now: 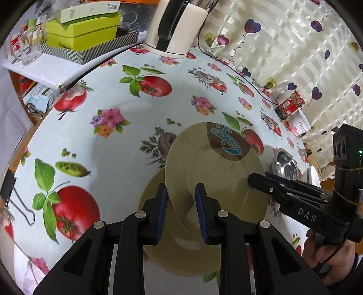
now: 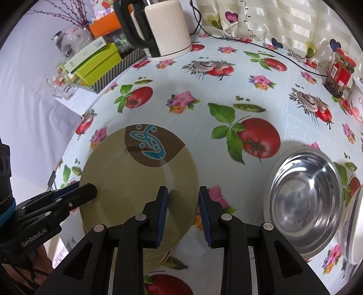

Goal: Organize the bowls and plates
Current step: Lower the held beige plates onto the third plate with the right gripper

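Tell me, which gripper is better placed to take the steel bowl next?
Probably right. The right gripper is open beside the steel bowl; the left gripper sits across the beige plate, farther away.

White letters "DAS" stand on the black body of the right gripper [image 1: 251, 179], seen at the right of the left wrist view. "GenRobot.AI" is printed in white on the left gripper [image 2: 90, 189], at the near left of the right wrist view. The number "20" shows on the pale box [image 1: 88, 10] at the far left. Other labels are too blurred to read.
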Tool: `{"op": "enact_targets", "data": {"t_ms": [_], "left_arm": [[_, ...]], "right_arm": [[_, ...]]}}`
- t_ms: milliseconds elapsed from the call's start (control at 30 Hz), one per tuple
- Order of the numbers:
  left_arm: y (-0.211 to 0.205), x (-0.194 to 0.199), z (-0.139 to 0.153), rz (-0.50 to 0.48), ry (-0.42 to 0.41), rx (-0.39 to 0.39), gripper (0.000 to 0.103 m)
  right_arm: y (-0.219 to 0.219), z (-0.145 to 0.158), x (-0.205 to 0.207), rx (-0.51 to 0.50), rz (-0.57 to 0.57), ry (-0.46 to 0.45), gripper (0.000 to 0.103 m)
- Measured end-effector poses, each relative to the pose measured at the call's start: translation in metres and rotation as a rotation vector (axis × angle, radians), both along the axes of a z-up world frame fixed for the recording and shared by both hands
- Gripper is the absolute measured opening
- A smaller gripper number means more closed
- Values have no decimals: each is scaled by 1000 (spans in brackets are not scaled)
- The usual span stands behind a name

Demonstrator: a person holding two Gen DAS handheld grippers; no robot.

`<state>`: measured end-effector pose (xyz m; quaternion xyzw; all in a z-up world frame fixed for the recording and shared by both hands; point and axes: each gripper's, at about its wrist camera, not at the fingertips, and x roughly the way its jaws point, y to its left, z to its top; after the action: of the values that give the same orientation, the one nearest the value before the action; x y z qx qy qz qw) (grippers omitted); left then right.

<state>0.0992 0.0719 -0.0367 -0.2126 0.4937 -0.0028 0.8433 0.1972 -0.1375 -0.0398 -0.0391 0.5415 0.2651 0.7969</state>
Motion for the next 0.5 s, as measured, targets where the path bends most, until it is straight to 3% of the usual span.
{"op": "enact_targets", "data": {"t_ms": [500], "left_arm": [[6, -26, -7, 13, 22, 8, 25]], "right_arm": [[9, -11, -30, -11, 32, 21, 28]]}}
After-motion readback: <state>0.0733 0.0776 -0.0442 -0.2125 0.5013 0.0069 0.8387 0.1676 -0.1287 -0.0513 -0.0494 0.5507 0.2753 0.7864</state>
